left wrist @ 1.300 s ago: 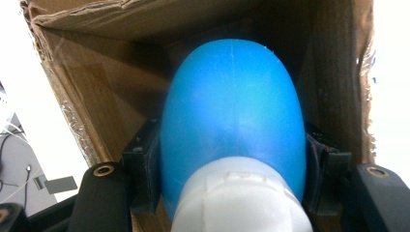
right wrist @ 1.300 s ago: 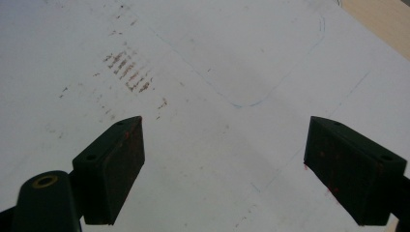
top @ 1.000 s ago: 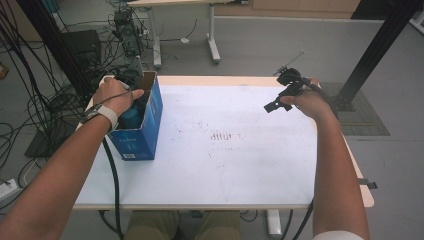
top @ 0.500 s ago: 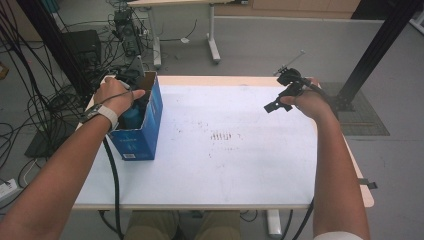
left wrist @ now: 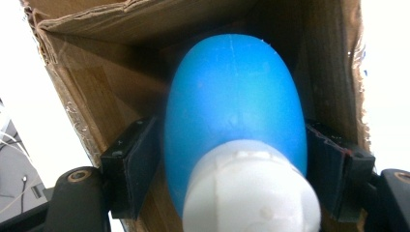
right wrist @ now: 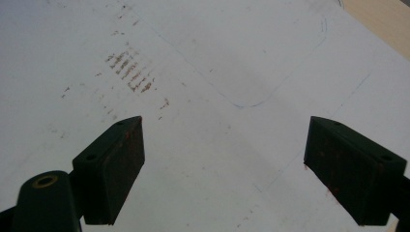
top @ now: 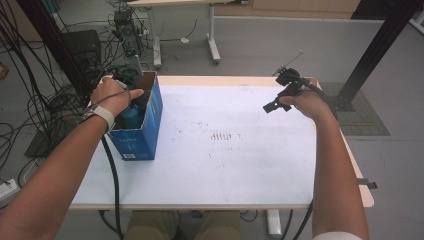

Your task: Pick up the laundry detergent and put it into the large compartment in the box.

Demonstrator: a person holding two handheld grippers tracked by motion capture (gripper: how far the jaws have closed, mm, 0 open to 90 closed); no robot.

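A blue bottle [left wrist: 232, 106] with a white cap [left wrist: 251, 188] lies inside the open blue cardboard box [top: 145, 130] at the table's left. My left gripper [left wrist: 227, 145] reaches down into that box under the person's hand [top: 112, 95]. Its jaws have just been opening and now flank the bottle's body on both sides, with the bottle between them. My right gripper [top: 281, 92] hovers above the table's far right part. In the right gripper view this gripper [right wrist: 225, 145] is open wide over the bare white top, nothing between its pads.
The white table top [top: 225, 160] carries brownish scuff marks [top: 225, 135] near its middle and a faint pencilled outline [right wrist: 251, 96]. Cables and equipment [top: 125, 30] crowd the floor at the back left. A black post [top: 375, 50] stands at the back right.
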